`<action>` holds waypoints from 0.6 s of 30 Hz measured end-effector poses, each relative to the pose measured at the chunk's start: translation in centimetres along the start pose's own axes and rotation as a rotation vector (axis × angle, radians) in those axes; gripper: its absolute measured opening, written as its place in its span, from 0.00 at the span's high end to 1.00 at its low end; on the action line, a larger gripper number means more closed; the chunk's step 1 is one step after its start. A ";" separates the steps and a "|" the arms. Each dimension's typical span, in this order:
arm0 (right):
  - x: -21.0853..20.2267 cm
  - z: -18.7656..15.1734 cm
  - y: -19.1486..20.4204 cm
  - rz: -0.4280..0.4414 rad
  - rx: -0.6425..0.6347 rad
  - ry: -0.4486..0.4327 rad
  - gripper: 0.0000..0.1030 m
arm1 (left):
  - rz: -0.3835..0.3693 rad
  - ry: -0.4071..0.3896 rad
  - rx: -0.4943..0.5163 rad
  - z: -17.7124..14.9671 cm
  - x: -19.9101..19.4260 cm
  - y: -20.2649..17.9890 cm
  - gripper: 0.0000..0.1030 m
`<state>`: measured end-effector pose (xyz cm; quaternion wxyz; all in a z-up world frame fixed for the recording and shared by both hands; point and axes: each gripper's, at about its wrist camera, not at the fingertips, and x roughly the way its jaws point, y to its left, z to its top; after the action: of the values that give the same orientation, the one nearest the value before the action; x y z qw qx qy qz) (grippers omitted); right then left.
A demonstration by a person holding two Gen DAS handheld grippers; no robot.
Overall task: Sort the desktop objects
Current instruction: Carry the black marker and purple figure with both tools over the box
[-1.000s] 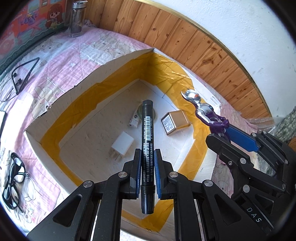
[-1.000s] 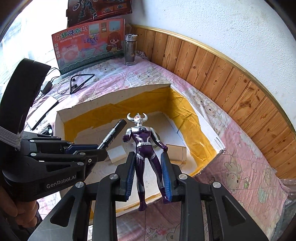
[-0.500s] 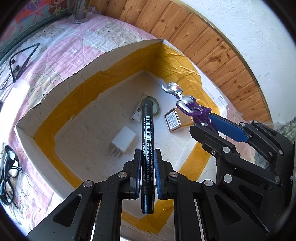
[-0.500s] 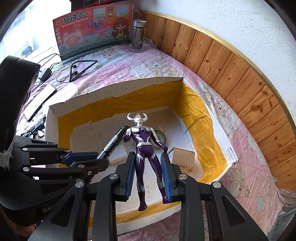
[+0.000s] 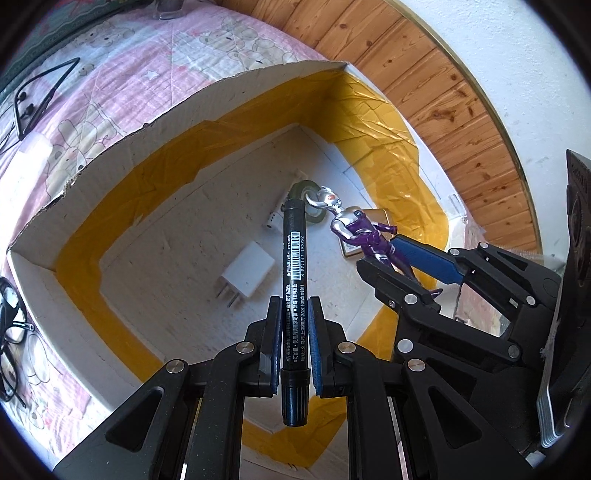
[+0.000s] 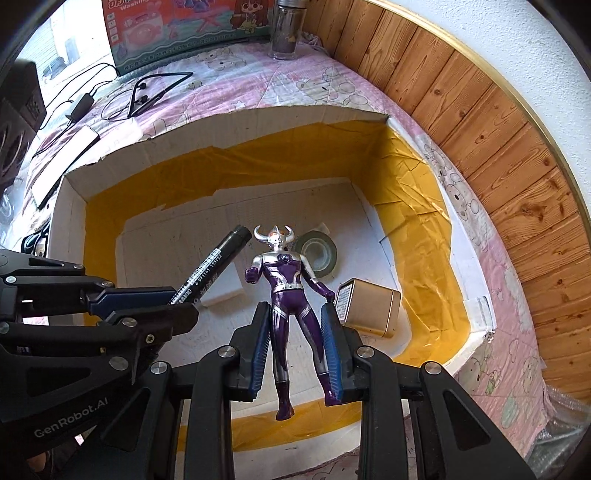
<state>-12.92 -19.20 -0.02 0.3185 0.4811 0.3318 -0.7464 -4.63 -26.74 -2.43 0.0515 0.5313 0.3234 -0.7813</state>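
Note:
My left gripper point(image 5: 294, 308) is shut on a black marker point(image 5: 294, 266) and holds it over the open cardboard box point(image 5: 147, 122) lined with yellow tape. My right gripper point(image 6: 295, 317) is shut on the legs of a purple and silver toy figure point(image 6: 284, 273), also above the box. In the left wrist view the figure point(image 5: 354, 225) and right gripper point(image 5: 406, 273) are to the right of the marker. In the right wrist view the marker point(image 6: 210, 266) and left gripper point(image 6: 147, 299) are at the left.
On the box floor lie a white charger plug point(image 5: 247, 275), a roll of tape point(image 6: 317, 253), a gold tin point(image 6: 369, 308) and a small white item point(image 5: 272, 220). Outside on the pink cloth are earphones point(image 6: 155, 92), glasses point(image 5: 11, 325), a bottle point(image 6: 286, 33) and a toy box point(image 6: 192, 26).
Both grippers have moved forward and lower over the box, closer to its floor. The figure now sits closer to the marker. Both grips are unchanged.

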 end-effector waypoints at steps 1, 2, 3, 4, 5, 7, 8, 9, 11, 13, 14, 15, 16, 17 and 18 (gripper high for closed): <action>0.3 0.1 0.0 0.004 -0.006 0.013 0.72 | 0.005 0.009 -0.002 0.1 0.1 0.0 0.87; 0.6 0.1 -0.1 0.008 -0.014 0.030 0.72 | 0.008 0.020 -0.005 0.2 0.3 -0.1 0.87; 0.9 0.2 -0.1 0.007 -0.024 0.049 0.72 | 0.008 0.031 -0.009 0.3 0.4 0.0 0.87; 1.2 0.2 -0.1 0.006 -0.035 0.064 0.72 | 0.008 0.046 -0.014 0.5 0.6 0.0 0.87; 1.5 0.2 -0.1 0.006 -0.045 0.078 0.72 | 0.010 0.058 -0.017 0.6 0.7 -0.1 0.87; 2.0 0.3 -0.1 0.006 -0.064 0.108 0.72 | 0.023 0.079 -0.024 0.7 1.0 -0.1 0.87; 2.2 0.3 0.0 0.007 -0.073 0.120 0.72 | 0.029 0.091 -0.024 0.8 1.2 -0.1 0.87; 2.5 0.3 0.1 0.009 -0.082 0.134 0.72 | 0.035 0.103 -0.026 0.9 1.3 -0.1 0.87; 3.1 0.2 0.2 0.007 -0.097 0.165 0.72 | 0.046 0.131 -0.026 1.0 1.8 -0.2 0.87; 3.9 0.1 0.2 0.012 -0.105 0.197 0.72 | 0.059 0.161 -0.031 1.1 2.4 -0.3 0.87; 4.3 0.0 0.1 0.014 -0.103 0.213 0.72 | 0.065 0.173 -0.031 1.1 2.7 -0.3 0.87; 4.6 0.0 0.0 0.012 -0.103 0.225 0.72 | 0.068 0.182 -0.032 1.1 2.9 -0.3 0.87; 4.9 0.0 -0.1 0.008 -0.104 0.235 0.72 | 0.071 0.191 -0.034 1.1 3.1 -0.4 0.87; 5.1 -0.1 -0.2 0.010 -0.101 0.246 0.72 | 0.076 0.195 -0.034 1.1 3.2 -0.4 0.87; 5.4 -0.2 -0.3 0.011 -0.099 0.254 0.72 | 0.081 0.197 -0.033 1.1 3.3 -0.5 0.87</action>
<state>-14.86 -19.74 -4.99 0.3011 0.5573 0.4033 -0.6604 -7.17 -26.14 -4.84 0.0598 0.6173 0.3182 -0.7170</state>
